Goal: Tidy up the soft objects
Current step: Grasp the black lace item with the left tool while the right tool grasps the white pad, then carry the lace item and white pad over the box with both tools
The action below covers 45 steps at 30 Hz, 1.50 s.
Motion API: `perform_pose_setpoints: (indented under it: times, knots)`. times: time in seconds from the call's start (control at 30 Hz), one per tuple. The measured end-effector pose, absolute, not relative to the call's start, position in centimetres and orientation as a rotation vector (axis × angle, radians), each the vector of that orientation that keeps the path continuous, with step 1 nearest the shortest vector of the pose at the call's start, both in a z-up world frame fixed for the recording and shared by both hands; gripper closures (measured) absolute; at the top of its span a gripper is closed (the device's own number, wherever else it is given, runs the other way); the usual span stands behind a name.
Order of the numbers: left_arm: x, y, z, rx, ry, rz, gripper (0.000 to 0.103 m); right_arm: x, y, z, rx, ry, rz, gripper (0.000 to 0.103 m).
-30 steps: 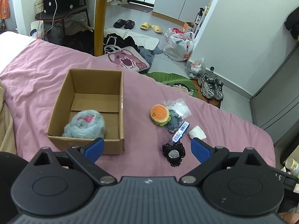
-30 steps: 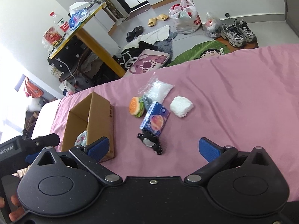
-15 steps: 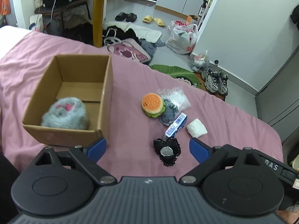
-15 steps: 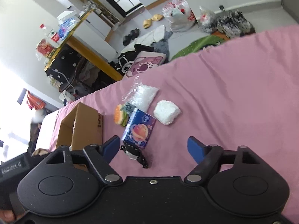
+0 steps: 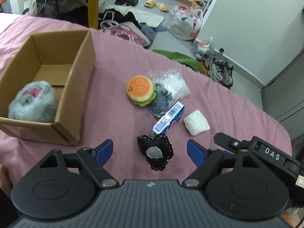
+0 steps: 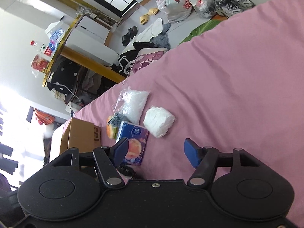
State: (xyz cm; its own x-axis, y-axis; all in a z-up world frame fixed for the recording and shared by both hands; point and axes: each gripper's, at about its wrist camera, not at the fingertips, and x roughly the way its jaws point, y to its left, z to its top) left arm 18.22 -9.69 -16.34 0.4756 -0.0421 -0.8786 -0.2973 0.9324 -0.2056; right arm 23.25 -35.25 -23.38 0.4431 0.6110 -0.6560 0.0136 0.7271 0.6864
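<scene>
On the pink bedspread stands a cardboard box holding a grey fluffy plush. To its right lie a burger plush, a grey knitted toy, a clear bag of white filling, a blue tissue pack, a white wrapped wad and a black lace piece. My left gripper is open with the lace piece between its fingertips. My right gripper is open, just short of the white wad and tissue pack.
Beyond the bed's far edge the floor holds a pink bear cushion, dark clothes, slippers, plastic bags and sneakers. A yellow table leg stands behind the box. The bedspread's right half lies bare.
My left gripper has moved right and down, from the box toward the black lace piece. The right gripper has advanced and tilted toward the white wad and tissue pack.
</scene>
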Motion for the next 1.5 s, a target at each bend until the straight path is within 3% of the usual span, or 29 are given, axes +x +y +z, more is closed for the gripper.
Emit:
perform_pose_setpoints:
  times: [0.3, 0.4, 0.57, 0.7, 0.93, 0.97, 1.5]
  knots:
    - [20.5, -10.9, -19.7, -0.361, 1.153, 0.168, 0.037, 25.2, -35.5, -25.5, 0.726, 1.074, 0.437, 0.046]
    - [20.9, -10.9, -20.7, -0.372, 1.186, 0.171, 0.046, 25.5, -35.4, -26.1, 0.732, 1.083, 0.445, 0.046]
    - [21.4, -10.4, -21.9, -0.398, 1.224, 0.181, 0.071, 26.5, -34.8, -26.6, 0.722, 1.083, 0.468, 0.049]
    - [21.4, -10.0, -22.1, -0.409, 1.233, 0.191, 0.079, 27.8, -34.0, -26.9, 0.698, 1.069, 0.476, 0.056]
    - [21.0, -9.0, -21.2, -0.429, 1.225, 0.198, 0.082, 27.6, -34.0, -26.9, 0.693, 1.078, 0.481, 0.063]
    - [21.0, -8.9, -21.0, -0.434, 1.222, 0.196, 0.082, 27.5, -34.0, -26.8, 0.687, 1.083, 0.478, 0.069]
    - [18.9, -6.7, -15.0, -0.454, 1.080, 0.138, 0.083, 24.6, -34.3, -22.0, 0.631, 1.028, 0.451, 0.076]
